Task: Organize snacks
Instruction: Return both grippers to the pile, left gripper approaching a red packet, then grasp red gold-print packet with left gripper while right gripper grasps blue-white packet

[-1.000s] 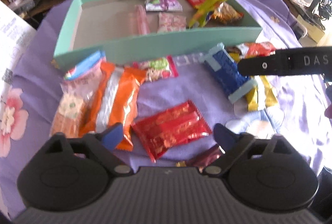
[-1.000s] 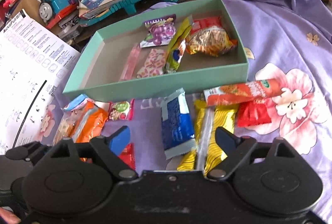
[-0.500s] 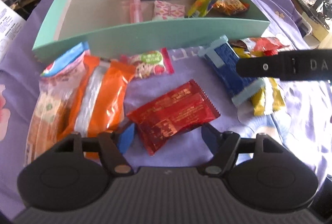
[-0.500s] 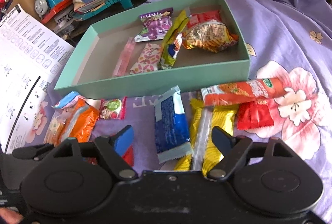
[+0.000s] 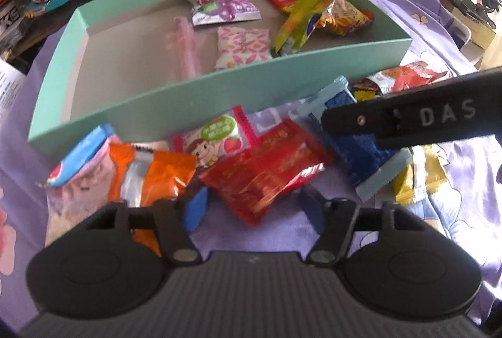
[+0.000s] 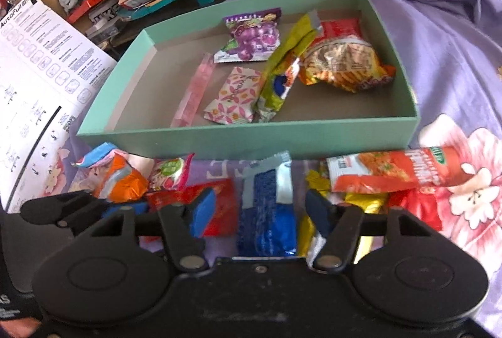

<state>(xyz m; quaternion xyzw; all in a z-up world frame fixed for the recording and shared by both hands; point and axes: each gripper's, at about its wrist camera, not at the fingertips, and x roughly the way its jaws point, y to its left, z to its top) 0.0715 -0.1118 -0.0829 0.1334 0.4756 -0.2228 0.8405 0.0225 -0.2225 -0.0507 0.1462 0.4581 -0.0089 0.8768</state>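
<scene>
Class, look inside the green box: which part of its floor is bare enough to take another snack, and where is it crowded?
The green box has bare floor along its left side, between the left wall and the pink stick. A smaller bare strip runs at the front right, below the crinkled bag. The middle and back right are crowded with packets.

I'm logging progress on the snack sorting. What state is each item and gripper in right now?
Teal box: open, partly filled.
Grape candy packet: inside the box, lying flat.
Yellow-green packet: inside the box, propped on the orange-brown bag.
Red packet: outside the box, between the closing jaws of the left gripper.
Blue packet: outside the box, between the closing jaws of the right gripper.
</scene>
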